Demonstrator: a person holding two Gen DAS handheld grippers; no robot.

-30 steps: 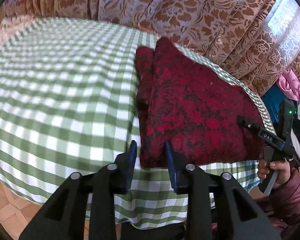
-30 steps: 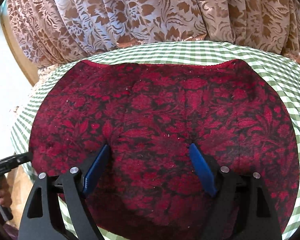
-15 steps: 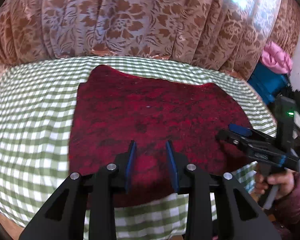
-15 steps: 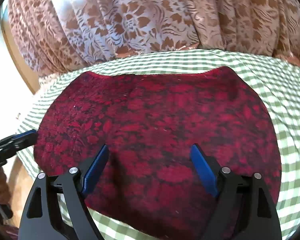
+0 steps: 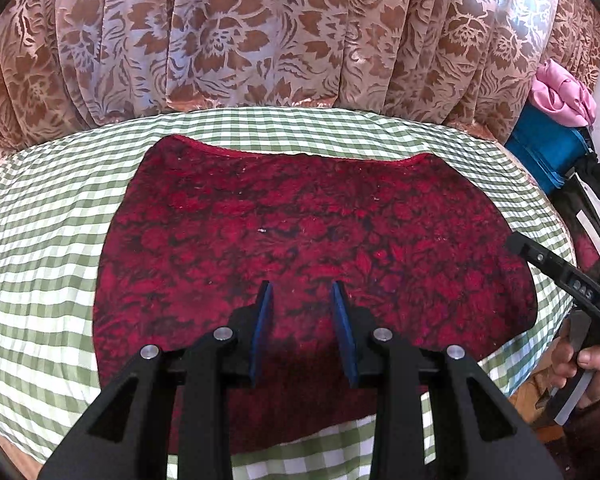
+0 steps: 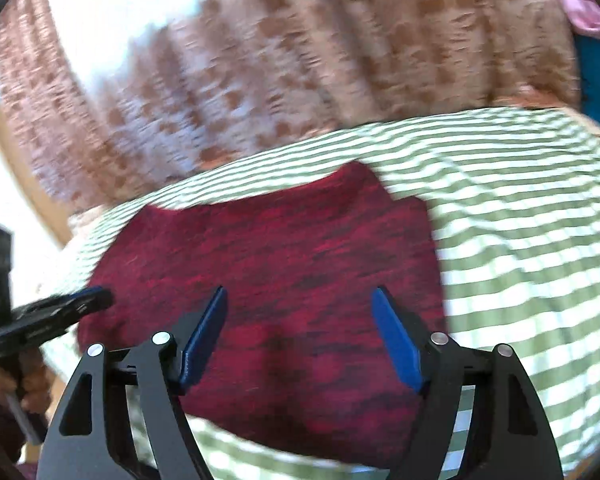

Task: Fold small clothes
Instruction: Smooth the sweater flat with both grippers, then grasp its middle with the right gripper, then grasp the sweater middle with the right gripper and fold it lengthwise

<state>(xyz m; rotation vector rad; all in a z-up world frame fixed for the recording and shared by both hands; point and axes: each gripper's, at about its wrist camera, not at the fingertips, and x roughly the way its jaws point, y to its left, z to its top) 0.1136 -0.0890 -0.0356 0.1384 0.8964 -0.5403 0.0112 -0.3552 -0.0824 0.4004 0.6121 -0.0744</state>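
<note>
Lying flat on the green-checked cloth (image 5: 52, 248), the red patterned garment (image 5: 312, 232) is looking partly folded already, with one straight hemmed edge running along the far side near the floral curtain (image 5: 260, 36). On the left, the left gripper (image 5: 303, 320) is hovering over the garment's near middle, its blue pads (image 5: 262, 328) standing a narrow gap apart with nothing pinched between them; whether they are brushing the fabric I cannot tell. Moving right, the right gripper (image 6: 300, 332) is hanging above the garment's near edge with its jaws wider and closing at this moment, empty so far, only cloth lying beneath the gap. The right wrist view is badly blurred, so finer detail is not readable. In the left wrist view a hand (image 5: 584, 364) is gripping that tool's handle at the table's right edge.

Judging from this, the pair is sitting between folds, lining up for a fresh grasp. The next move is calling for each gripper to drop onto an edge or corner, pinching all the layers together.
</note>
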